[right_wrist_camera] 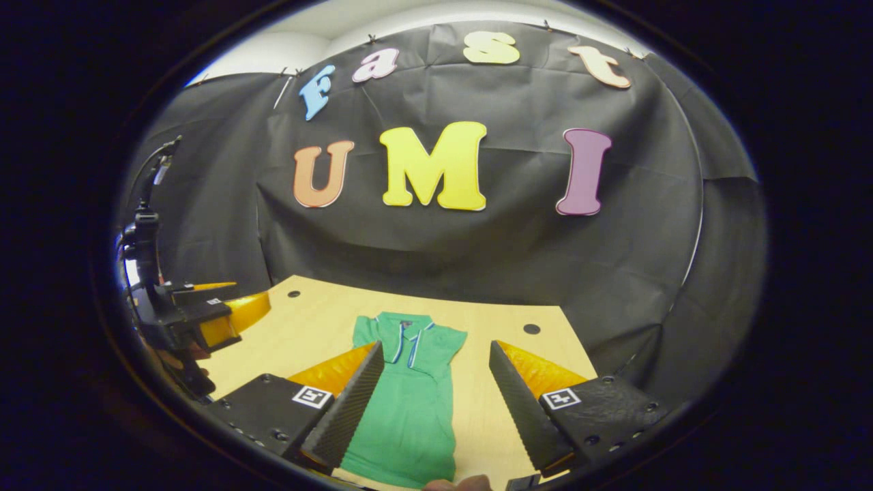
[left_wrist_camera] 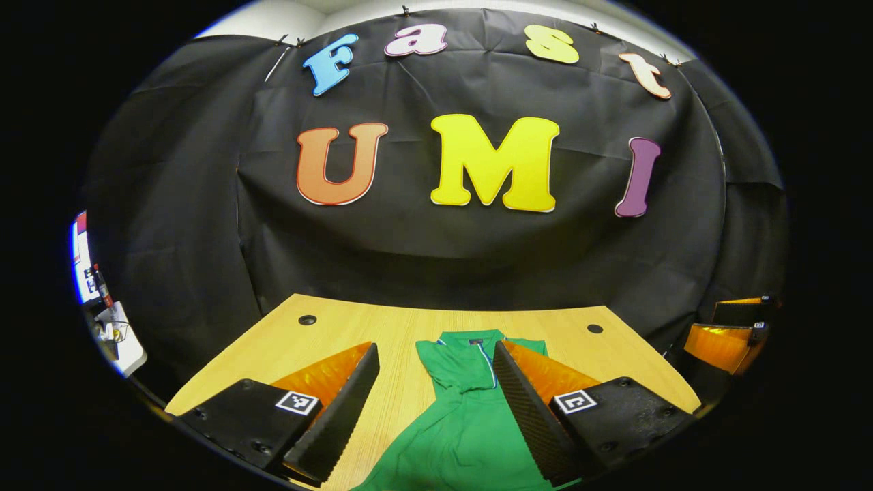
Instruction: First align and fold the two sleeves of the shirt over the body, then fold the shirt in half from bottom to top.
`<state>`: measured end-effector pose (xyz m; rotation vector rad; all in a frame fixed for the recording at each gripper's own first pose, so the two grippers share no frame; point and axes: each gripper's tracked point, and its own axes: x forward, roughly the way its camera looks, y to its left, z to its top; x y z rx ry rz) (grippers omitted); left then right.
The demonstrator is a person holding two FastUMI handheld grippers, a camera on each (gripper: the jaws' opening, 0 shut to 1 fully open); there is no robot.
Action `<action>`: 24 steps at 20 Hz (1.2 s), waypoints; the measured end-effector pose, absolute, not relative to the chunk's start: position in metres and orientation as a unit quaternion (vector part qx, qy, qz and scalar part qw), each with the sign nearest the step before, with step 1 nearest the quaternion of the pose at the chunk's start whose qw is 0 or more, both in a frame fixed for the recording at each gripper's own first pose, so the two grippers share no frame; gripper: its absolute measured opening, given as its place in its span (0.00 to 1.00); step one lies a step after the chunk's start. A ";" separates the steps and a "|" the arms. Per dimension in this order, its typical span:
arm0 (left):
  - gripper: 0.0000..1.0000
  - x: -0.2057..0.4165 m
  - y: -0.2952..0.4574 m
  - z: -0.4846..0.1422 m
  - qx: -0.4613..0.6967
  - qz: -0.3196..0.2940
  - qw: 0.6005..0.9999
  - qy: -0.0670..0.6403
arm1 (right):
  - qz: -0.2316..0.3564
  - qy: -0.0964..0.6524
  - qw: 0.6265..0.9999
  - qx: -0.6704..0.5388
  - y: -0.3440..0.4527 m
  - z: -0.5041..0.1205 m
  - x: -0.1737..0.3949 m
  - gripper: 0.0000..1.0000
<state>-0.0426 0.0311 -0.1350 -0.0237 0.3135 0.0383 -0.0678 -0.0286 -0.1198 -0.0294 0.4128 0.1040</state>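
Note:
A green polo shirt (left_wrist_camera: 470, 423) lies flat on the wooden table (left_wrist_camera: 382, 320), collar toward the far wall. In the right gripper view the shirt (right_wrist_camera: 409, 409) looks like a narrow strip, with both sleeves lying in over the body. My left gripper (left_wrist_camera: 436, 348) hovers open above the shirt's lower part, nothing between its fingers. My right gripper (right_wrist_camera: 435, 346) is open too, over the shirt's right edge near the front of the table (right_wrist_camera: 505, 320). The left gripper (right_wrist_camera: 218, 317) also appears at the left of the right gripper view, held by a hand.
Two round cable holes (left_wrist_camera: 307, 320) (left_wrist_camera: 595, 329) sit near the table's back corners. The black cloth wall stands close behind the table. The right gripper (left_wrist_camera: 733, 341) shows off the table's right edge. A fingertip (right_wrist_camera: 457, 484) pokes in at the bottom.

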 end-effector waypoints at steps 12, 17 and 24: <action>1.00 -0.132 0.072 -0.242 0.000 0.008 0.966 0.259 | 0.058 0.322 0.944 -0.035 -0.056 -0.229 -0.142 0.96; 1.00 -0.166 0.085 -0.320 0.003 -0.003 0.940 0.341 | 0.066 0.379 0.921 -0.056 -0.060 -0.285 -0.167 0.96; 1.00 -0.187 0.094 -0.372 0.004 -0.018 0.920 0.391 | 0.070 0.442 0.892 -0.054 -0.057 -0.351 -0.192 0.96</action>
